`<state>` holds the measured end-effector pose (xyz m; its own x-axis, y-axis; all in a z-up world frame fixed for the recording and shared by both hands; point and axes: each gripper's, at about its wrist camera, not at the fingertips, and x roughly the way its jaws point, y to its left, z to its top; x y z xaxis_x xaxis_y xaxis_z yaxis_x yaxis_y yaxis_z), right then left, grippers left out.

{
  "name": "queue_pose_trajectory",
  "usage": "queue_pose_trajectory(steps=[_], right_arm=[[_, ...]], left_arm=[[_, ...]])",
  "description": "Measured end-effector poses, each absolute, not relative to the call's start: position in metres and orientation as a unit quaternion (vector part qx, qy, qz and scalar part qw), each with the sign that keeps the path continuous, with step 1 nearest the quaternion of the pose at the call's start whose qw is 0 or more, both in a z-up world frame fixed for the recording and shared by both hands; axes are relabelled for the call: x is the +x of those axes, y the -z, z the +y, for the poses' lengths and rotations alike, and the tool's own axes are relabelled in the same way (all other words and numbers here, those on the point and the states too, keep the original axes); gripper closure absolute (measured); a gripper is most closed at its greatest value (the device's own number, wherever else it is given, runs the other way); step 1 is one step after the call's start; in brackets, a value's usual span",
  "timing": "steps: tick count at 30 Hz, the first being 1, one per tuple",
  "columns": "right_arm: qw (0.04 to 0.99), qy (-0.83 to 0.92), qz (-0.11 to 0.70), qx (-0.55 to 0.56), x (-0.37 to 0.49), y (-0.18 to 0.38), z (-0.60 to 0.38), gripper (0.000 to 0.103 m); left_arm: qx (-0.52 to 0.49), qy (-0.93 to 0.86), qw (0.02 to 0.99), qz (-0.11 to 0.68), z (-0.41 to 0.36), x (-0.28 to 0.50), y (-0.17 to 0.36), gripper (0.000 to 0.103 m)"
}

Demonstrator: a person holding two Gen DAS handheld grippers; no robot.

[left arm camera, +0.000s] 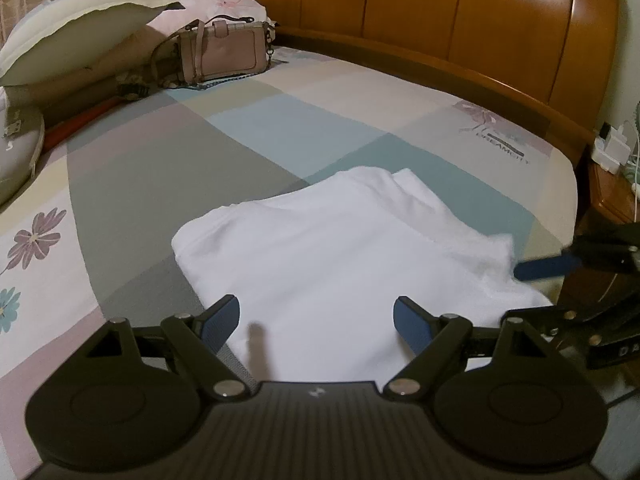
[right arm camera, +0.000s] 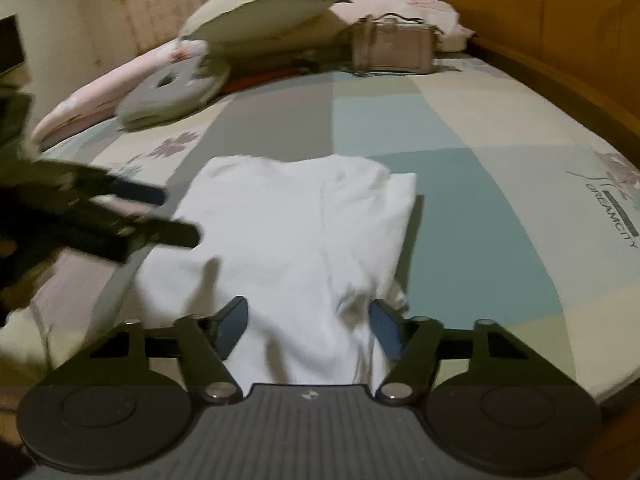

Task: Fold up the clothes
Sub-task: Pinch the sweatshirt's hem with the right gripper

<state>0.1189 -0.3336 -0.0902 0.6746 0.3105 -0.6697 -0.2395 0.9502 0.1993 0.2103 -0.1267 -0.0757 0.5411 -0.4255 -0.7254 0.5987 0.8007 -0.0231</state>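
A white garment (left arm camera: 320,248) (right arm camera: 292,220) lies folded into a rough rectangle on the patchwork bedsheet (left arm camera: 240,140). My left gripper (left arm camera: 316,320) hovers open over its near left part, with nothing between the pads. In the right wrist view the left gripper (right arm camera: 176,216) reaches in from the left beside the cloth's edge. My right gripper (right arm camera: 308,320) straddles the garment's near edge with its jaws partly apart. The cloth bunches up against the right pad (right arm camera: 384,326), but the pads do not pinch it. In the left wrist view one blue finger (left arm camera: 540,267) of the right gripper touches the garment's raised right corner.
A pink handbag (left arm camera: 224,52) and pillows (left arm camera: 72,28) sit at the far side of the bed, with a round grey cushion (right arm camera: 172,92) nearby. The wooden headboard (left arm camera: 440,20) curves along the right. A nightstand with white plugs (left arm camera: 612,148) stands past the bed's corner.
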Motion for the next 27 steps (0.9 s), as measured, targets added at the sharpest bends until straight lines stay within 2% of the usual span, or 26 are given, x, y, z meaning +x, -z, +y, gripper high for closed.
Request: queue_pose_trajectory(steps=[5, 8, 9, 12, 15, 18, 24, 27], right_arm=[[0.927, -0.12, 0.353, 0.047, 0.124, 0.09, -0.363, 0.062], [0.931, -0.122, 0.345, -0.006, 0.13, 0.095, -0.369, 0.065], [0.929, -0.132, 0.344, -0.021, 0.132, 0.098, -0.37, 0.069], [0.924, -0.173, 0.336, -0.056, 0.137, 0.103, -0.369, 0.094], [0.918, -0.208, 0.327, -0.083, 0.14, 0.104, -0.365, 0.094], [0.913, -0.235, 0.324, -0.078, 0.146, 0.105, -0.371, 0.09], [0.894, -0.277, 0.348, 0.05, 0.159, 0.113, -0.403, 0.086], [0.897, -0.273, 0.342, 0.061, 0.146, 0.113, -0.403, 0.092]], left_arm=[[0.12, 0.298, 0.869, 0.377, -0.132, 0.209, 0.074, 0.019], [0.125, 0.3, 0.866, 0.38, -0.135, 0.209, 0.073, 0.019], [0.127, 0.3, 0.866, 0.38, -0.136, 0.209, 0.073, 0.019], [0.134, 0.296, 0.865, 0.382, -0.142, 0.208, 0.073, 0.019], [0.14, 0.295, 0.864, 0.383, -0.148, 0.207, 0.072, 0.019], [0.148, 0.297, 0.862, 0.385, -0.154, 0.205, 0.072, 0.019], [0.158, 0.302, 0.858, 0.385, -0.163, 0.2, 0.071, 0.019], [0.163, 0.297, 0.857, 0.388, -0.167, 0.201, 0.073, 0.019]])
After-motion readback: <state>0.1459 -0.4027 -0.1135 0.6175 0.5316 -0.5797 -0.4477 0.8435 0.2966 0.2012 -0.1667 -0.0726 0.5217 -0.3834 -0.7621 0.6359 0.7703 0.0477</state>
